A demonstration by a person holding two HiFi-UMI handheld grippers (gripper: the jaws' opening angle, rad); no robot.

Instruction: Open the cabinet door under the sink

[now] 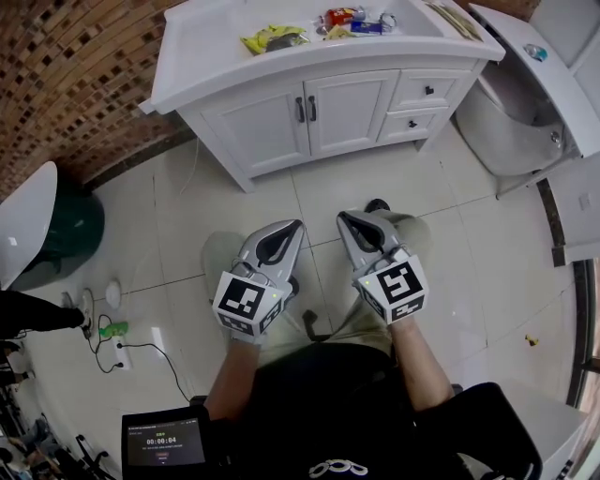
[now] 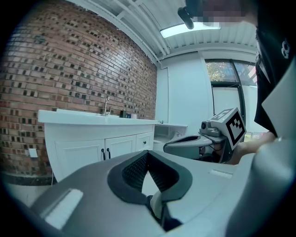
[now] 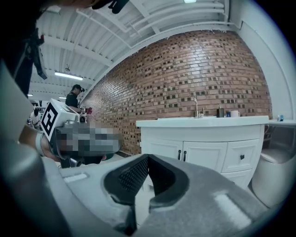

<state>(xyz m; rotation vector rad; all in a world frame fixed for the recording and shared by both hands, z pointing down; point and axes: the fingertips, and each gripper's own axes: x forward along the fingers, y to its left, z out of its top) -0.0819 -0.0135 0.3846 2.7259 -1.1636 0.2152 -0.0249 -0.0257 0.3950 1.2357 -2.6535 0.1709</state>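
At the top of the head view, a white vanity cabinet [image 1: 225, 141] stands against the brick wall [image 1: 66, 84]. Its two doors [image 1: 267, 127] are both shut, with a pair of dark handles [image 1: 306, 109] side by side where the doors meet. Two small drawers [image 1: 441, 89] sit to the right of the doors. On the countertop [image 1: 206, 47] lie a yellow packet [image 1: 272, 39] and some red and blue packets [image 1: 356, 19]. A toilet [image 1: 516, 117] stands just beside the cabinet on the right.

Well apart from the cabinet, over the pale tiled floor [image 1: 375, 178], the person holds both grippers side by side, pointed toward the doors. The left gripper [image 1: 294, 225] has its jaws pressed together with nothing between them; its own view shows the black pads [image 2: 134, 169] meeting at the tip. The right gripper [image 1: 344, 217] is likewise closed and empty, its pads [image 3: 133, 175] meeting at the tip. Neither touches the cabinet. A white power strip [image 1: 120, 352] with a black cable lies on the floor at the left
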